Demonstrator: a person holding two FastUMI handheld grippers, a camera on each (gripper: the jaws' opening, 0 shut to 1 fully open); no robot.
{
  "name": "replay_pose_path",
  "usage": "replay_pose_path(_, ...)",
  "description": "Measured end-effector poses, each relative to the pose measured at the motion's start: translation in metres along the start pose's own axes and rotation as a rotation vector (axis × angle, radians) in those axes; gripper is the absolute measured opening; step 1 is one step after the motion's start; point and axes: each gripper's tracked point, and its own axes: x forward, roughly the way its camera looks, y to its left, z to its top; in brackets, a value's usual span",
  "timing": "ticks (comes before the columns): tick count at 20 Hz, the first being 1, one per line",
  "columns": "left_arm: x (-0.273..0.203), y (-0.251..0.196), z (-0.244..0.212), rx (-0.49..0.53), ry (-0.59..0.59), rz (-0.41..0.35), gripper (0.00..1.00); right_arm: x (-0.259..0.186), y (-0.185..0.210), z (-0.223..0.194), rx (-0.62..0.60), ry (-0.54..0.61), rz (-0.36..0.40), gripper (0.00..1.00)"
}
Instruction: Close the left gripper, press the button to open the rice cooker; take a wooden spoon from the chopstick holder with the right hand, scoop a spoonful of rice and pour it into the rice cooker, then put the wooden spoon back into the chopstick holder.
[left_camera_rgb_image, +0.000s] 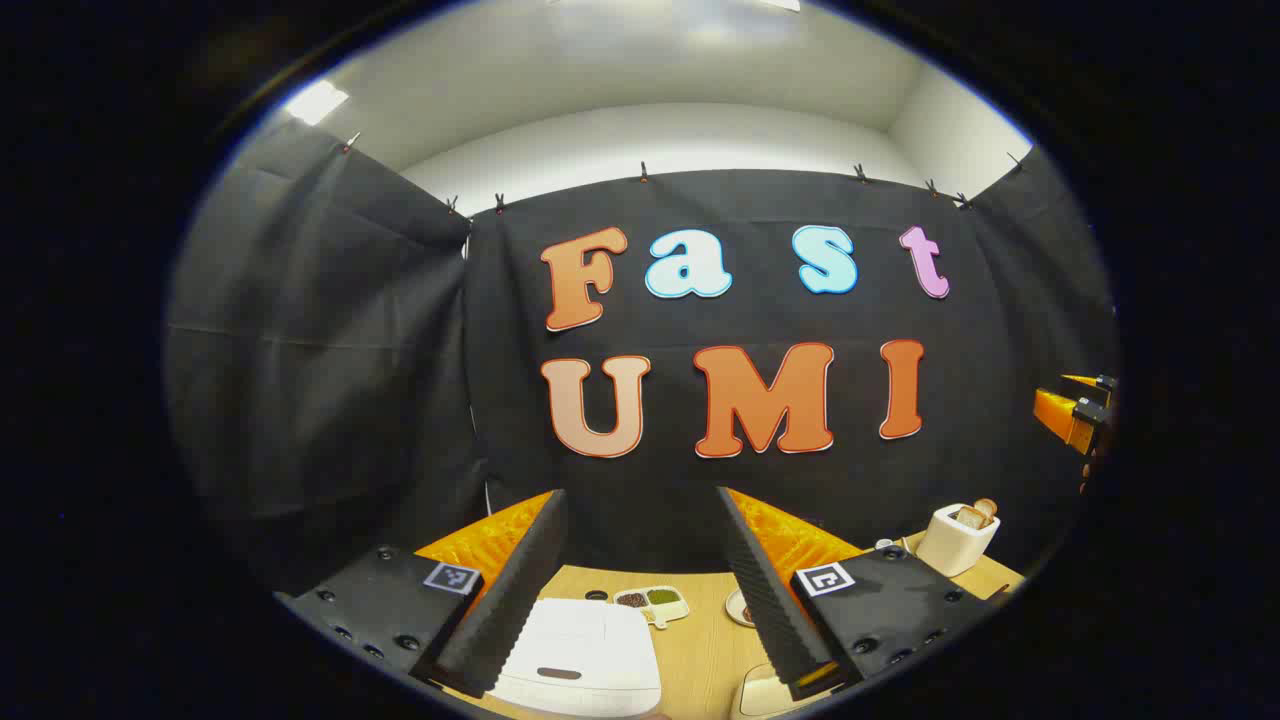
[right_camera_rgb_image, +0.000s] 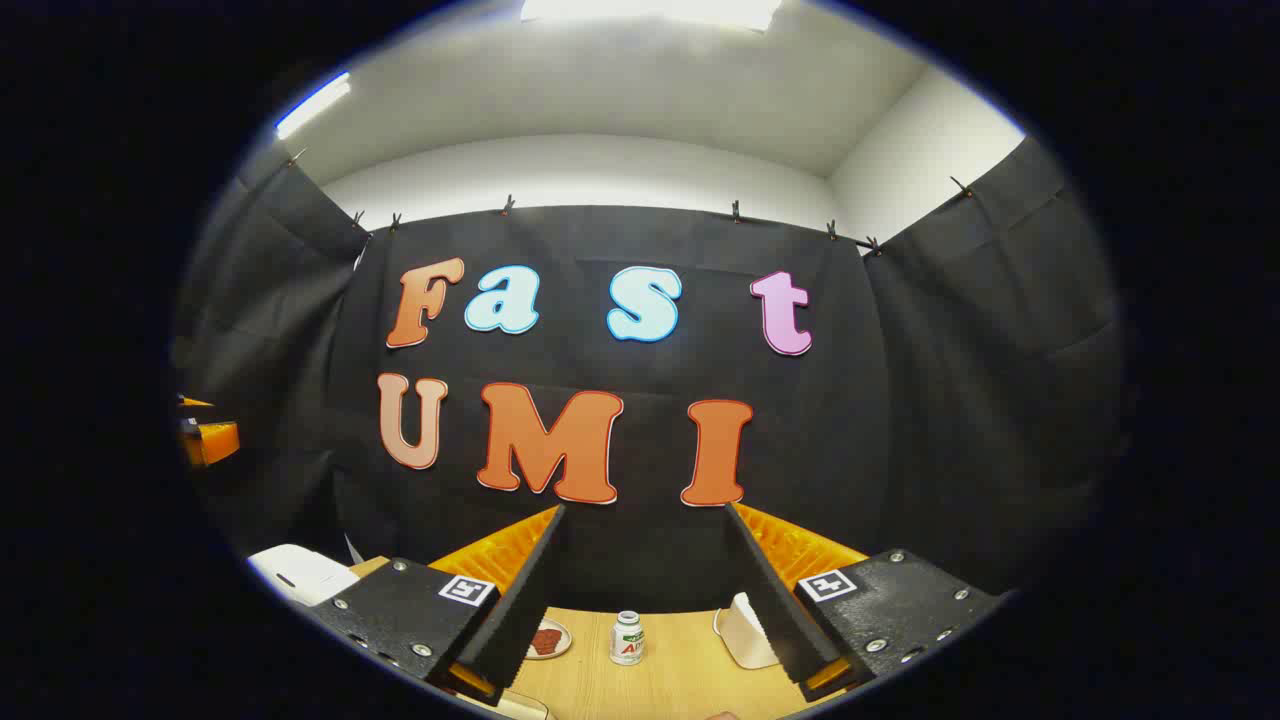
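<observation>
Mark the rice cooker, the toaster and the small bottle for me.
rice cooker (left_camera_rgb_image: 585, 655), left gripper view, on its closed white lid.
toaster (left_camera_rgb_image: 955, 542), left gripper view, on its white side wall.
small bottle (right_camera_rgb_image: 627, 640), right gripper view, on its labelled body.

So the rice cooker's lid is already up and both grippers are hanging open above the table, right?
Not quite. The rice cooker has its lid down, flat and closed, as the left gripper view shows. The rest holds: the left gripper and the right gripper are both open above the table.
</observation>
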Motion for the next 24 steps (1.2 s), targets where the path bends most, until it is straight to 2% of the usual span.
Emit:
replay_pose_path(1,-0.001,0.0,0.002,0.009,-0.001,0.007,1.0,-0.002,0.008,0.0,0.01,-0.001,0.035,0.99)
replay_pose_path(2,-0.003,-0.001,0.004,0.014,-0.001,0.011,1.0,-0.003,0.009,0.002,0.017,-0.008,0.045,0.97)
replay_pose_path(6,-0.01,-0.004,0.006,0.009,-0.004,0.026,1.0,-0.004,0.003,0.007,-0.015,-0.028,0.03,0.95)
replay_pose_path(12,-0.018,-0.003,0.006,-0.002,0.006,0.034,1.0,-0.005,0.003,0.004,0.001,-0.008,0.04,0.95)
replay_pose_path(18,-0.024,0.007,0.007,-0.02,0.007,0.07,1.0,-0.002,-0.001,0.001,-0.017,0.007,0.014,0.95)
replay_pose_path(23,-0.028,0.033,0.01,-0.02,-0.002,0.122,1.0,0.001,-0.002,-0.002,-0.001,0.024,0.01,0.95)
replay_pose_path(24,-0.028,0.036,0.01,-0.025,-0.003,0.127,1.0,0.001,-0.002,-0.002,0.002,0.027,0.011,0.99)
